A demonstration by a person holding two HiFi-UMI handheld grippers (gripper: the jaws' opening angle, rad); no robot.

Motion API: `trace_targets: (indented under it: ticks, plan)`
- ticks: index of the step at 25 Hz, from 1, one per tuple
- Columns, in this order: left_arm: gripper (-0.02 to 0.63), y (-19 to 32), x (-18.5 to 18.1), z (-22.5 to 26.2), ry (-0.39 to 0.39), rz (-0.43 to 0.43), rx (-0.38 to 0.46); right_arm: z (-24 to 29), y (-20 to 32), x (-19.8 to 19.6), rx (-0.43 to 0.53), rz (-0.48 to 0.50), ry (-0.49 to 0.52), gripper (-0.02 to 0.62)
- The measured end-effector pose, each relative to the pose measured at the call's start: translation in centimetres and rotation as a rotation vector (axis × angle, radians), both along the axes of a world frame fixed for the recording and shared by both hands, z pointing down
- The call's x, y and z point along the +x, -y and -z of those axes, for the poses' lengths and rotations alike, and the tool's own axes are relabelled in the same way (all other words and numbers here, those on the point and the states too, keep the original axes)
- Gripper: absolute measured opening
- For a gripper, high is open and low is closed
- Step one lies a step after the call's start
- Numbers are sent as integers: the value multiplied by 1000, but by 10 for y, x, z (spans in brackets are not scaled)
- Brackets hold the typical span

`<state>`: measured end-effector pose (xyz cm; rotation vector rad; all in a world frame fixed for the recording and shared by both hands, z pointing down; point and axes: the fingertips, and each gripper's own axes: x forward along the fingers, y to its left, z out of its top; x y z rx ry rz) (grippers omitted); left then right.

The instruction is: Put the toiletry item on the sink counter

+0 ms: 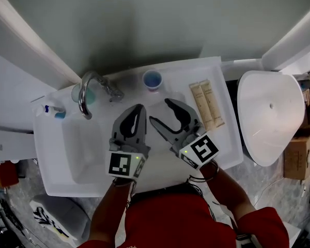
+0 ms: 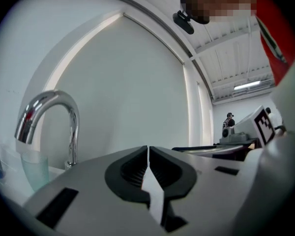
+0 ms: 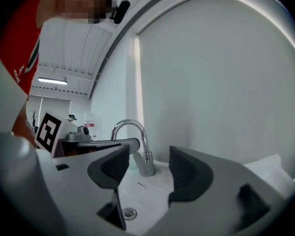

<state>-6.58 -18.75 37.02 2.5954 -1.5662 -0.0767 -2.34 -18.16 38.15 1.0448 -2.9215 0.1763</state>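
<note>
Two beige toiletry tubes lie side by side on the right part of the white sink counter. Both grippers hover level over the basin, left of the tubes and touching nothing. My left gripper is shut, with its pads together and nothing between them. My right gripper is open and empty; through its jaws I see the chrome faucet and the drain. The faucet also shows in the left gripper view.
Behind the chrome faucet stands a teal cup. A blue cup sits at the back of the counter and a blue-and-white item at its left end. A white toilet and a cardboard box are to the right.
</note>
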Motion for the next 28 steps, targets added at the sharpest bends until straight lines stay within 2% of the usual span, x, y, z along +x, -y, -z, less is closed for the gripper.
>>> trace_targets:
  ticks: [3,5,7,14,21,28]
  plan:
    - [25,-22,1,23,-29,-18,19,26,-18,6,45,-6,22,141]
    - [25,-37,1,34,-40,-32,24,39,-31,9,64,1,32,78]
    - [25,-52,0,45,-45,-45,31,51,-45,9,81,21,39,53]
    - [25,-97,7,78,-44,-127,65,83,-91,6,131,94,56,34]
    - [25,-129,17,84,-11,-170,92,74,-120,10,112,93,24,29]
    - [25,-139,23,75,-36,-174,84,74,-132,11,110,87,25,29]
